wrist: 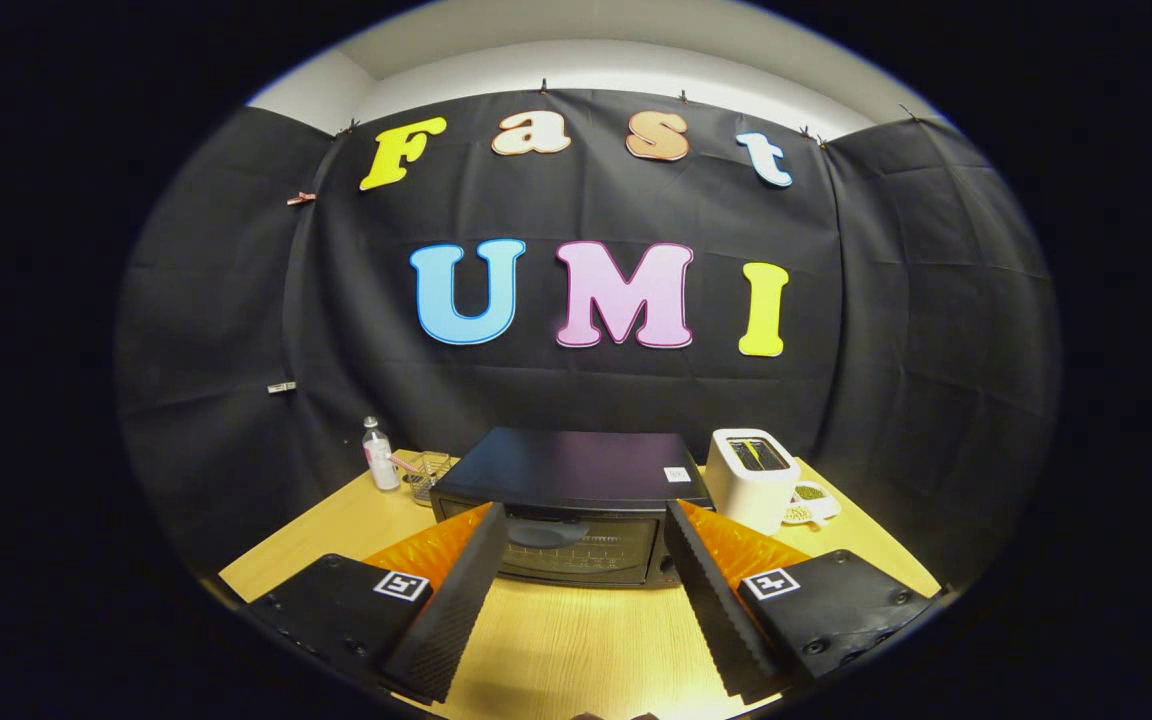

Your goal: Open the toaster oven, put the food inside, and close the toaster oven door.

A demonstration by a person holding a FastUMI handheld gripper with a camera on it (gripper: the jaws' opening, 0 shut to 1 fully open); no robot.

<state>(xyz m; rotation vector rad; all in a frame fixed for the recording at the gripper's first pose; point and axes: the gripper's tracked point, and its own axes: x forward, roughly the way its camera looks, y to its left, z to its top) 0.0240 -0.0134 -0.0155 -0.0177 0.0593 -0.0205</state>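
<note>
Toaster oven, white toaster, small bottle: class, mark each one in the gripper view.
Toaster oven (576, 468): gripper view, on its dark top panel.
White toaster (742, 492): gripper view, on its front side.
Small bottle (379, 462): gripper view, on its body.

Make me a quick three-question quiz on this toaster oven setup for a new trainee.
1. True or false: the toaster oven door is shut.
2. What stands beside the toaster oven, on the same side as the wire basket?
A. white toaster
B. small bottle
C. mug
3. Fill in: the hand-held gripper is ____, its fingers apart and holding nothing, the oven just ahead between them.

Key:
1. True.
2. B, the small bottle; the white toaster is on the opposite side.
3. Open.
</note>
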